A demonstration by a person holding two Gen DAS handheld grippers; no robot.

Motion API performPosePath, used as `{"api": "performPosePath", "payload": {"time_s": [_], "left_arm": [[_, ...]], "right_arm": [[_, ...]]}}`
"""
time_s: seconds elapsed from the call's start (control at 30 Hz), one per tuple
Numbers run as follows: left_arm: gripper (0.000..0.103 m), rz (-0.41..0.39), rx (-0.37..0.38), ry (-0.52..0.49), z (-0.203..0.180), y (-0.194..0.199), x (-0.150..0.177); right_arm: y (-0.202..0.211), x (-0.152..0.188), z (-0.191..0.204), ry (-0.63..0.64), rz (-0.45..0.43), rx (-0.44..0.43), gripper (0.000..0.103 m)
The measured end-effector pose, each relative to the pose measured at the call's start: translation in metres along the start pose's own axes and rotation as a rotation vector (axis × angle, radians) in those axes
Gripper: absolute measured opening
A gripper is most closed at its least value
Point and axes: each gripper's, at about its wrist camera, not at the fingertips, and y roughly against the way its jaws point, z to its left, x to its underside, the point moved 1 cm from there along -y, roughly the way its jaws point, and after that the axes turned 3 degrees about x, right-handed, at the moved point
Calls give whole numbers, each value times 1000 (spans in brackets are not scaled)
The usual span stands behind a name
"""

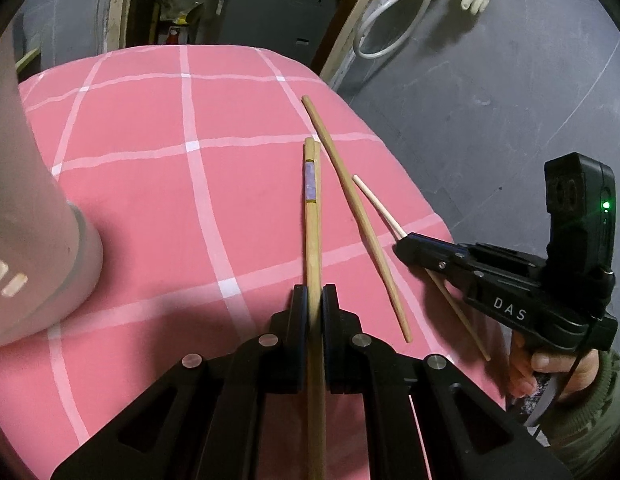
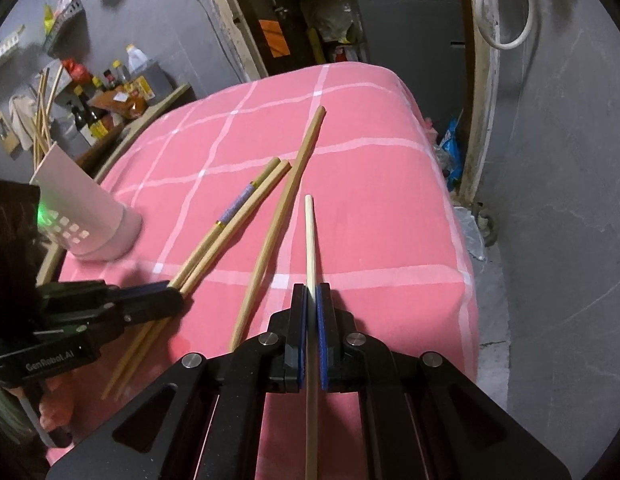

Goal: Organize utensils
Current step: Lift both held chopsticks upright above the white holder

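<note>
My left gripper (image 1: 314, 294) is shut on a pair of bamboo chopsticks (image 1: 312, 216) with a purple band; the pair also shows in the right wrist view (image 2: 229, 216). My right gripper (image 2: 312, 294) is shut on a single pale chopstick (image 2: 310, 240), which also shows in the left wrist view (image 1: 380, 208). A loose bamboo chopstick (image 1: 350, 200) lies on the pink checked cloth (image 1: 169, 184) between the two; it also shows in the right wrist view (image 2: 281, 216). A white utensil holder (image 2: 85, 208) stands at the left, close to the left gripper (image 2: 161, 300).
The white holder (image 1: 33, 200) fills the left edge of the left wrist view. The right gripper (image 1: 414, 246) sits at the cloth's right edge. The cloth-covered table drops off to a grey floor (image 2: 550, 240) on the right. A shelf with bottles (image 2: 93, 104) and more chopsticks stands far left.
</note>
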Motion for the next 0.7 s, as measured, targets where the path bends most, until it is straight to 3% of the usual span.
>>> {"api": "performPosePath", "payload": {"time_s": [0.17, 0.7], "left_arm": [[11, 17, 7, 3, 5, -2, -9], [8, 43, 36, 17, 12, -5, -16]], "right_arm": [[-4, -3, 1, 16, 22, 15, 4], [-11, -14, -4, -27, 32, -15, 4]]}}
